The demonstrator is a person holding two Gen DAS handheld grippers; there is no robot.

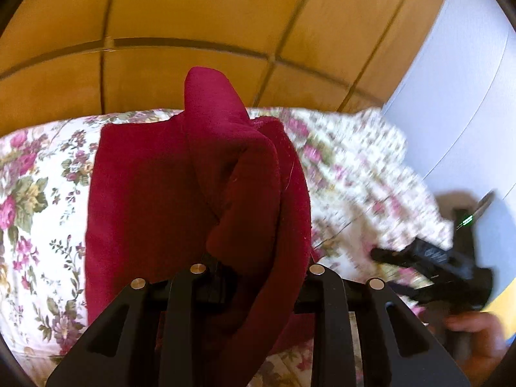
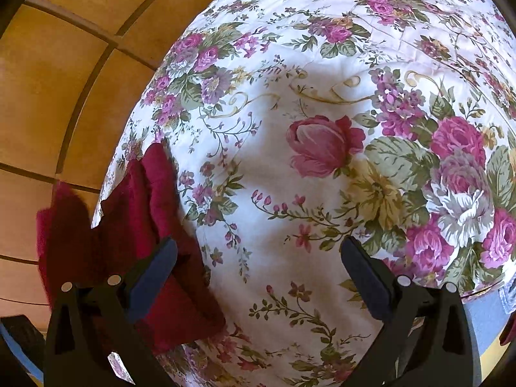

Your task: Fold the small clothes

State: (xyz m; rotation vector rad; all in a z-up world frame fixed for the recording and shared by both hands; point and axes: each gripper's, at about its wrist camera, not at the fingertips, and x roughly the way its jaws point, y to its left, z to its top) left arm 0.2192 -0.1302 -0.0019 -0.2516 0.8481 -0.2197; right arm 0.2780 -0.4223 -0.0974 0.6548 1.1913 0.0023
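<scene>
1. The red cloth [image 1: 193,174] lies on the flowered bedspread [image 1: 42,193] near the edge of the bed, with one part raised and bunched. In the right wrist view the same cloth [image 2: 151,219] sits at the left, partly over the bed's edge.

2. Our left claw [image 1: 225,277] is pressed together on a gathered fold of the cloth; fabric drapes over and between its fingers, hiding the tips, so we judge the pinch from the lifted fabric.

3. Our right claw [image 2: 258,277] is spread wide and holds nothing. Its left finger pad [image 2: 154,277] overlaps the cloth's edge in view; whether it touches we cannot tell. From the left wrist view this claw [image 1: 419,258] shows blurred at the right, over the bedspread.

4. Behind the bed stands a yellow-brown panelled wall [image 1: 193,16]; a pale wall [image 1: 467,96] is at the right.

5. Progress, as we judge it: early or midway. The cloth is rumpled, no flat, squared fold shows. Left to do: lay the lifted part over, smooth it, finish the folds.
</scene>
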